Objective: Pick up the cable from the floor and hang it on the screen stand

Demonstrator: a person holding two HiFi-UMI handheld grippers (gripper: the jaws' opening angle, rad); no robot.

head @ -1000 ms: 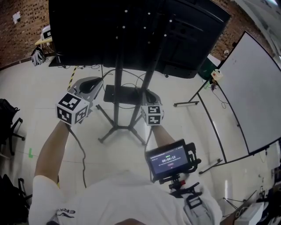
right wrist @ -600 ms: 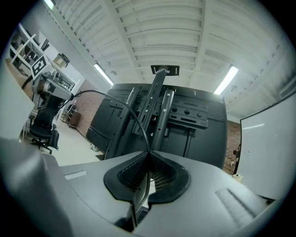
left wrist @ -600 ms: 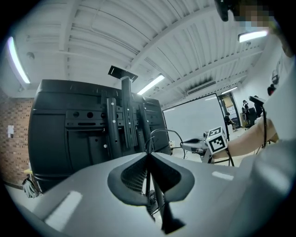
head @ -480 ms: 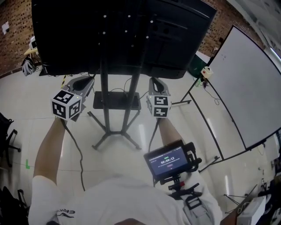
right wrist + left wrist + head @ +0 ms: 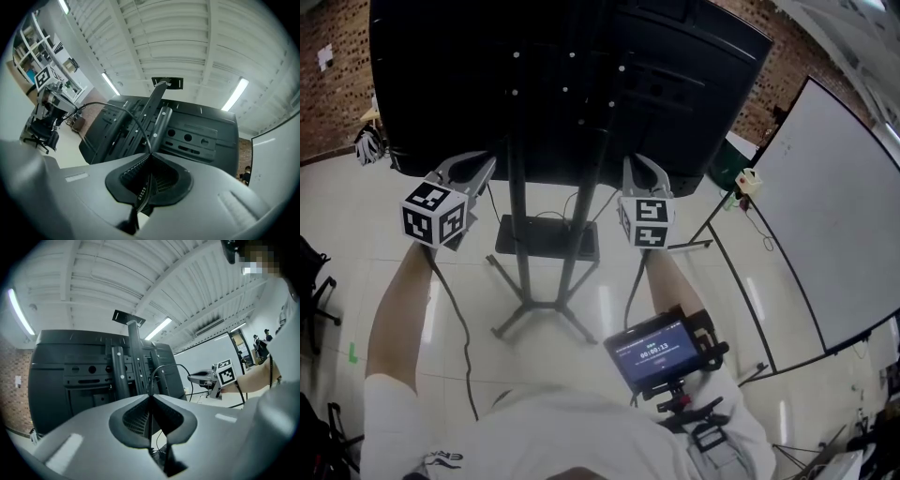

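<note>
From the head view, both my grippers are raised in front of the one black screen (image 5: 562, 84). My left gripper (image 5: 478, 161) is left of the screen stand (image 5: 517, 244) and my right gripper (image 5: 639, 161) is right of it. The stand has two upright poles. One whiteboard (image 5: 844, 216) leans at the far right. The thin line sagging between my grippers is probably the cable, though it is hard to follow here.

In the left gripper view, my jaws are pressed together, pinching the single black cable (image 5: 171, 365). It arches up and off to the right, towards my other gripper.

In the right gripper view, my jaws likewise pinch that one cable (image 5: 126, 112), which curves up and away to the left, in front of the stand's poles.
</note>
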